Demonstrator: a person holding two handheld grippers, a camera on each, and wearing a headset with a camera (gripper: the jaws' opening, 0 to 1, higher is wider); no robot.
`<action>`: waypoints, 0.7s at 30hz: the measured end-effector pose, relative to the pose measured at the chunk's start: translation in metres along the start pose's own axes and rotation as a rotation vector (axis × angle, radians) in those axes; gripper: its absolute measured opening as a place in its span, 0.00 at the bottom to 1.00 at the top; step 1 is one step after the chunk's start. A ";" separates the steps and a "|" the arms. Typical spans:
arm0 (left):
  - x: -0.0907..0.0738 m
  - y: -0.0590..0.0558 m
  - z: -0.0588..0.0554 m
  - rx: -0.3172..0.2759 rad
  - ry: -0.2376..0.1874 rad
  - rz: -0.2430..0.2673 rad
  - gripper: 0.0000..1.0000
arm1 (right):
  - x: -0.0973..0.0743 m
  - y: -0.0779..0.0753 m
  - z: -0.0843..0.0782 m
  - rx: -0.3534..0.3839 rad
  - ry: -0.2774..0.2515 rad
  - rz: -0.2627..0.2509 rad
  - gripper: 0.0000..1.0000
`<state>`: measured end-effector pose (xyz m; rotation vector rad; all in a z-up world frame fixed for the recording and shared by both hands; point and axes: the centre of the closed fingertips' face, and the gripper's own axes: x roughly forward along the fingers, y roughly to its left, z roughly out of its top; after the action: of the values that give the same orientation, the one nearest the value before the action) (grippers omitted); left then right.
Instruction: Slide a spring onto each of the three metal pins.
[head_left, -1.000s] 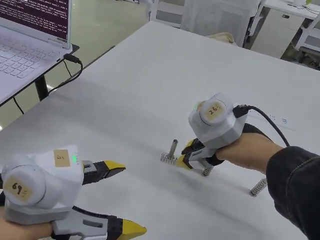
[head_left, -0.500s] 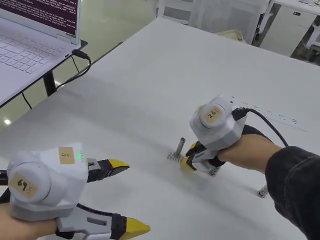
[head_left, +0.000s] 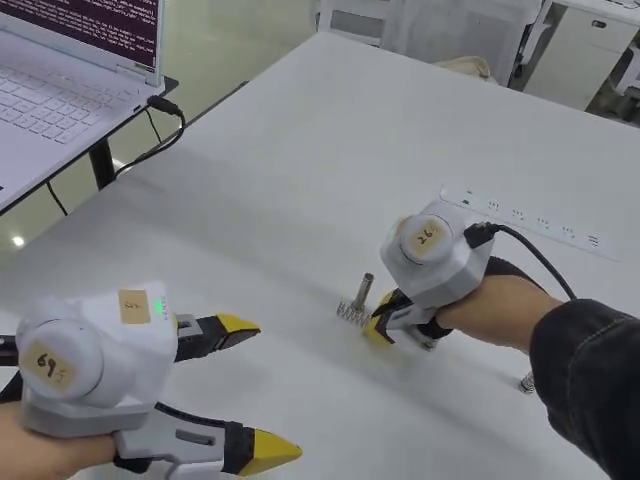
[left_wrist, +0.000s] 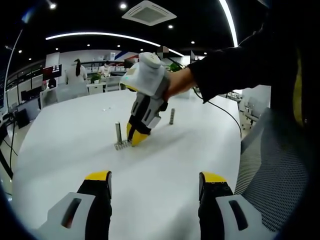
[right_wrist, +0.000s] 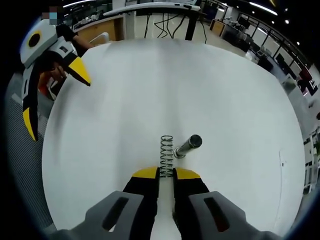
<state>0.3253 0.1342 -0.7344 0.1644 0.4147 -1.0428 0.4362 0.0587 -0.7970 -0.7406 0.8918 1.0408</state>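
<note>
A short metal pin (head_left: 366, 290) stands upright on the white table (head_left: 300, 170). My right gripper (head_left: 385, 325) is just right of it, shut on one end of a small spring (head_left: 352, 313) that lies against the pin's base. In the right gripper view the spring (right_wrist: 166, 150) sticks out from my right gripper (right_wrist: 166, 172) beside the pin (right_wrist: 188, 146). My left gripper (head_left: 258, 390) is open at the near left, holding nothing. From the left gripper view, the pin (left_wrist: 118, 132), the held spring (left_wrist: 120, 146) and a second spring (left_wrist: 171, 116) behind it are visible.
A loose spring (head_left: 526, 381) lies at the right, partly behind the sleeve. A white power strip (head_left: 520, 217) runs along the table beyond the right hand. An open laptop (head_left: 60, 70) with a black cable (head_left: 165, 120) stands on a stand at the far left.
The camera has shifted a little. My right gripper stays low beside the pin with the spring in it; my left gripper has hardly moved.
</note>
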 end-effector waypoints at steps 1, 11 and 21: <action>0.000 0.000 0.000 0.000 0.001 0.000 0.67 | -0.001 0.001 -0.001 0.000 0.003 -0.001 0.08; 0.000 0.000 0.006 0.024 0.002 -0.004 0.65 | -0.027 0.028 -0.003 -0.044 0.033 0.037 0.08; -0.006 0.003 0.026 0.091 -0.011 0.000 0.56 | -0.063 0.079 0.013 -0.087 0.003 0.142 0.08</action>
<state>0.3323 0.1321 -0.7083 0.2399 0.3577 -1.0627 0.3511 0.0712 -0.7430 -0.7599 0.9164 1.2112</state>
